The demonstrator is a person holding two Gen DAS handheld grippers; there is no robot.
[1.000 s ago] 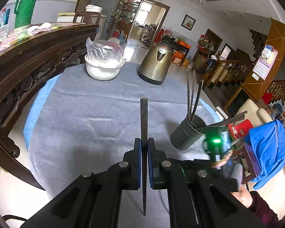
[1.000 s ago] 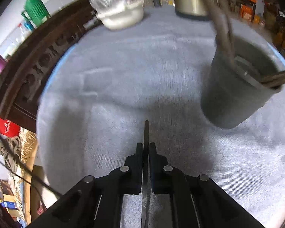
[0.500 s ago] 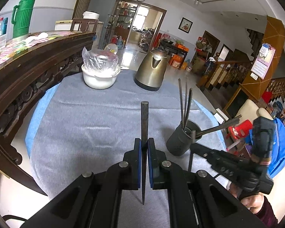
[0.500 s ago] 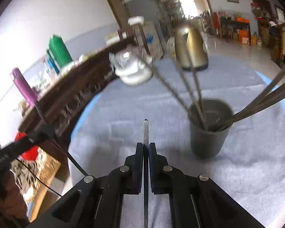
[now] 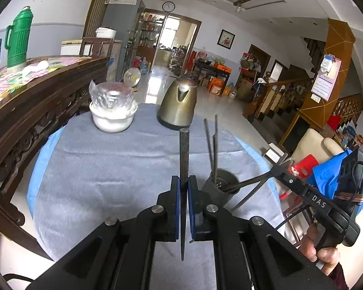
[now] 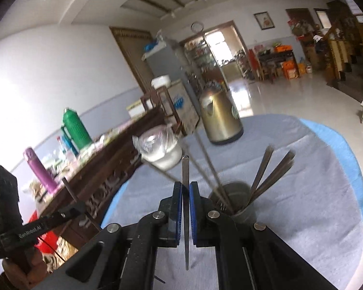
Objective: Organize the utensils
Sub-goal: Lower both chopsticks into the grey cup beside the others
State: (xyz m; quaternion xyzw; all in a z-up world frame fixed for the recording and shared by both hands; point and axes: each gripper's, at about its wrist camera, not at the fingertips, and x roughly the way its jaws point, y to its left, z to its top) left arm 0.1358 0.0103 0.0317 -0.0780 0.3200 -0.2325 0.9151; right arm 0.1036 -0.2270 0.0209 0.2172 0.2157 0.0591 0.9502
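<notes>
In the left wrist view my left gripper [image 5: 184,181] is shut on a dark chopstick [image 5: 184,149], which stands almost upright between the blue pads above the grey cloth. Just right of it sits the dark grey holder cup [image 5: 214,194] with several chopsticks in it. Further right, a hand holds my right gripper [image 5: 279,169], which is shut on another chopstick [image 5: 250,195] slanting down beside the cup. In the right wrist view the right gripper [image 6: 185,186] clamps that chopstick [image 6: 185,169], with the holder cup [image 6: 245,215] close on its right. The left gripper [image 6: 72,211] shows at the lower left.
A brass-coloured kettle [image 5: 179,104] and a white bowl covered with plastic [image 5: 112,113] stand at the far side of the round table with its grey cloth [image 5: 104,169]. A carved wooden sideboard [image 5: 36,101] with a green thermos [image 5: 18,41] runs along the left.
Both grippers have risen with their chopsticks. The right gripper lifted more and tilted up, so its view swung from the cloth to the room. It now sits right of the cup.
</notes>
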